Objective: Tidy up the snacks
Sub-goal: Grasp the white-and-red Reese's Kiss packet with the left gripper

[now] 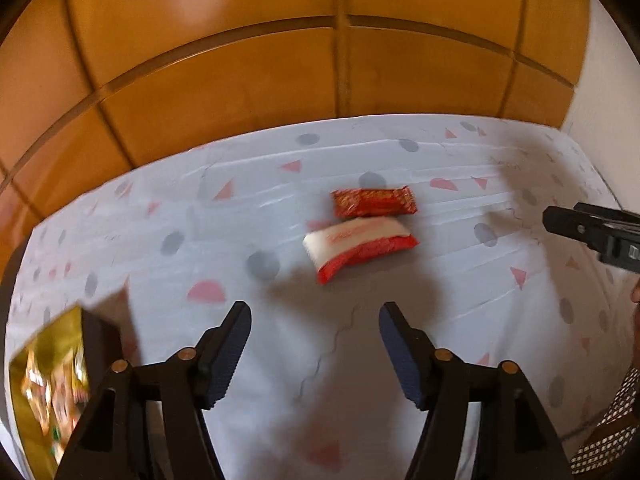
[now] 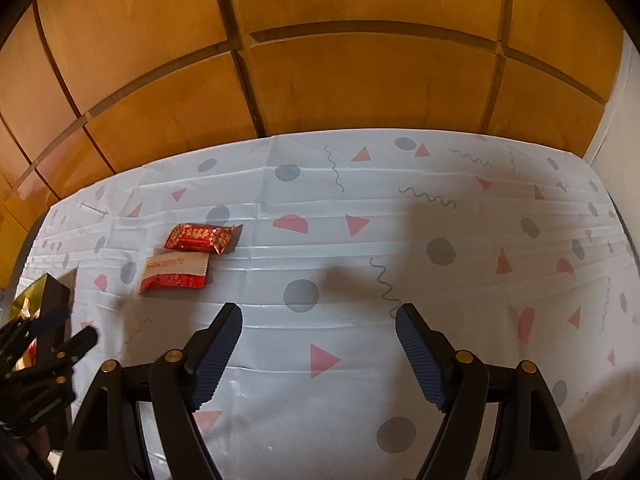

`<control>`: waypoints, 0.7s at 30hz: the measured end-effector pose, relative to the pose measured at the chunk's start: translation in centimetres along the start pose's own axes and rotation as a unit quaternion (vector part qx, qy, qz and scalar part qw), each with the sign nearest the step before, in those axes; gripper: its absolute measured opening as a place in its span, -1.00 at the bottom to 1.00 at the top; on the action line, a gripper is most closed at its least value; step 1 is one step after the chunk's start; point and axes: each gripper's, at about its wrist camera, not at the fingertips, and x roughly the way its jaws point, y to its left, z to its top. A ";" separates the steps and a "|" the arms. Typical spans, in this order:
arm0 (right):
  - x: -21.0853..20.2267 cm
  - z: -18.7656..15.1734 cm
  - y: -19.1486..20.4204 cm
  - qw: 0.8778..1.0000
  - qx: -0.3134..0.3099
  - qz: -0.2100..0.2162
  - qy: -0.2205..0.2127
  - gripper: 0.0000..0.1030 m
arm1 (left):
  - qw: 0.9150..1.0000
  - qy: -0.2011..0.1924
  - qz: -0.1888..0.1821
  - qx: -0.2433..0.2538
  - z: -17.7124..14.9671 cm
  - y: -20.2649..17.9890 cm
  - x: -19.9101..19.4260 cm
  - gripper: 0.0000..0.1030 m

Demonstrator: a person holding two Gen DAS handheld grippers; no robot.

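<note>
Red foil catches my eye first: two snack packets lie side by side on the patterned tablecloth [image 1: 440,280]. In my left wrist view the all-red packet [image 1: 374,202] sits just above centre of the frame, and the red-and-white packet [image 1: 358,246] lies just below it, near it but, as far as I can tell, not touching. Both have their long axes running roughly left to right across the frame, the red-and-white one tilted down at its left end.

My left gripper [image 1: 316,354] has its jaws spread wide with nothing between them, and the packets lie straight ahead of it, just up-frame of the gap. My right gripper [image 2: 320,354] is also spread and empty, but in its view the packets [image 2: 200,238] sit off in the middle left, well apart from its fingers. I judge my left hand to be the nearer one, so the red-and-white packet looks like its next pick, with the jaws closing across the short width.

At the lower left of the left view a dark box [image 1: 52,380] with gold lining holds what look like other wrapped snacks, though blur hides the detail
</note>
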 end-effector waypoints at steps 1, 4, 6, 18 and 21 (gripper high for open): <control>0.0 0.0 0.0 1.000 0.001 0.001 -0.001 0.55 | 1.000 -0.002 0.000 0.013 0.5 -0.3 0.4 0.39; -0.2 0.1 0.0 1.000 0.002 0.005 -0.002 0.57 | 0.998 0.003 -0.014 0.054 2.0 -1.0 2.4 0.47; -0.2 0.1 0.0 1.000 0.003 0.006 -0.002 0.57 | 0.997 0.012 -0.026 0.078 2.9 -1.5 3.8 0.48; -0.3 0.0 0.3 1.000 0.004 0.024 0.005 0.59 | 0.989 0.034 -0.057 0.128 5.4 -3.5 9.6 0.56; -0.2 -0.1 0.4 1.000 0.002 0.027 0.007 0.59 | 0.989 0.044 -0.078 0.118 4.6 -4.0 9.6 0.38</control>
